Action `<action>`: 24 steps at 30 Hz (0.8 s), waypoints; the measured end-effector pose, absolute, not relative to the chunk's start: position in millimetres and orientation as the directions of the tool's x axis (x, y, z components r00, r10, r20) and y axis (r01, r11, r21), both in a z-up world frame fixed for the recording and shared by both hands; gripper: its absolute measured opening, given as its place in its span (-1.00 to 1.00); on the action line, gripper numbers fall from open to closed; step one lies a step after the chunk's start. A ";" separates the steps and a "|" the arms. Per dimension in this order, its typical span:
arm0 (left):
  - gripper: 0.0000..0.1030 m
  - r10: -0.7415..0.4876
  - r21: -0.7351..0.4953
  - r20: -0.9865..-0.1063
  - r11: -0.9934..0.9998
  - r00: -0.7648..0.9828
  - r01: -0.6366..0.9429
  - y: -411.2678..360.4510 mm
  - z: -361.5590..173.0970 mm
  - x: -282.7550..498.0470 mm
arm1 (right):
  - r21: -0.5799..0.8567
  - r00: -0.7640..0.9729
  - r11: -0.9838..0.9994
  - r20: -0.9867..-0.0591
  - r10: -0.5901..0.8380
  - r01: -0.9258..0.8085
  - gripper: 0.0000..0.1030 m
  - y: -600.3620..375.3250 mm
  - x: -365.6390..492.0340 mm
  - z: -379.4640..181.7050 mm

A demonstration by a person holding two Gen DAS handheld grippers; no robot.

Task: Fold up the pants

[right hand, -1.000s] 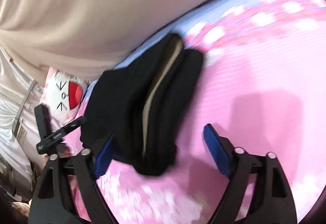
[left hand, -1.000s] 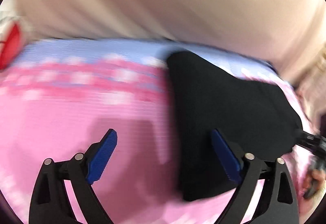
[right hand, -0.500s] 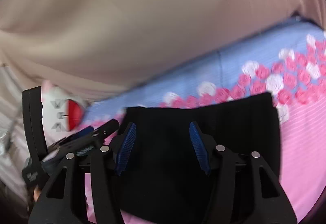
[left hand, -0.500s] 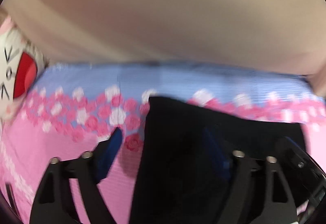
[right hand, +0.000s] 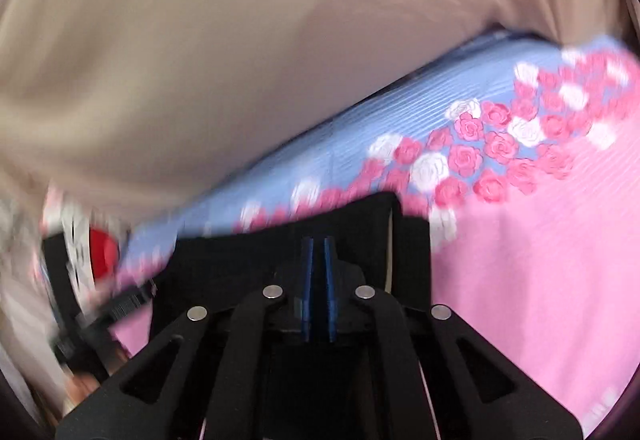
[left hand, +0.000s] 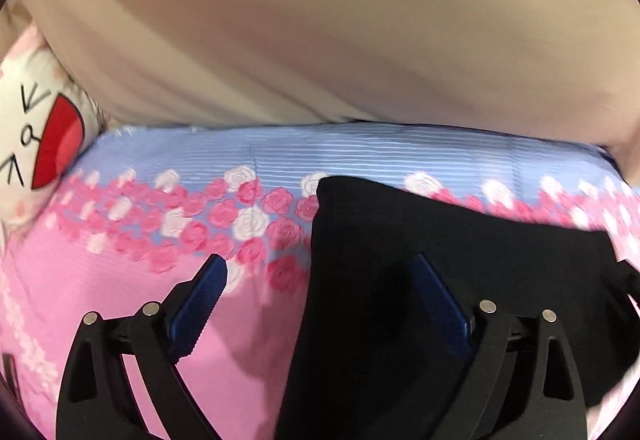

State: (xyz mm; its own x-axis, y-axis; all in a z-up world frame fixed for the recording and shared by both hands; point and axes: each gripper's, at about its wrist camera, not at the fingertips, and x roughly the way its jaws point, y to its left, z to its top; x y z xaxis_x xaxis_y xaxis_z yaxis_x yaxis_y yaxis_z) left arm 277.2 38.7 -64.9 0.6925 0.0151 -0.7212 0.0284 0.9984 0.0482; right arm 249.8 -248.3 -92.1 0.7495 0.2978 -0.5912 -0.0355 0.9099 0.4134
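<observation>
Evidently mid-fold: right gripper (right hand: pixel 319 260) had just closed, pads together above the black pants (left hand: pixel 460 280), grip unclear; left gripper (left hand: pixel 320 280) gaped, empty, reopened. Next: confirm hold.

The pants (left hand: pixel 440 280) in the lower right of my left view are plain black, no pattern. Under them my bedsheet (left hand: pixel 100 300) is pink with fine stripes, turning to blue and white stripes toward the top, with a band of pink and white roses between. At the left edge the pillow (left hand: pixel 36 143) is white with a red shape and black line marks. Across the top the curtain (left hand: pixel 320 19) is plain beige. My gripper pads (left hand: pixel 200 304) are blue on black arms.
</observation>
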 end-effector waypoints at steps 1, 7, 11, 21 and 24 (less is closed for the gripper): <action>0.77 0.014 0.066 -0.725 0.997 0.689 0.049 38.7 -65.9 264.6 | 0.313 0.740 0.949 -0.629 0.238 -0.039 -0.89 -241.3 242.3 -96.4; 0.77 0.058 0.152 -0.744 0.985 0.666 0.085 34.8 -91.5 238.1 | 0.288 0.750 0.957 -0.630 0.203 -0.017 -0.43 -251.8 214.2 -86.7; 0.77 0.000 0.103 -0.760 0.987 0.650 0.121 52.8 -80.3 197.1 | 0.133 0.765 0.989 -0.631 0.131 -0.060 -0.43 -237.8 170.8 -74.0; 0.84 0.011 0.065 -0.851 0.994 0.524 0.086 66.0 -134.1 179.8 | -0.036 0.710 0.996 -0.703 0.032 -0.080 -0.25 -219.9 161.6 -125.3; 0.86 0.006 0.045 -0.852 0.997 0.523 0.062 68.2 -136.4 189.9 | -0.011 0.695 0.999 -0.718 0.015 -0.033 0.07 -236.1 176.6 -141.7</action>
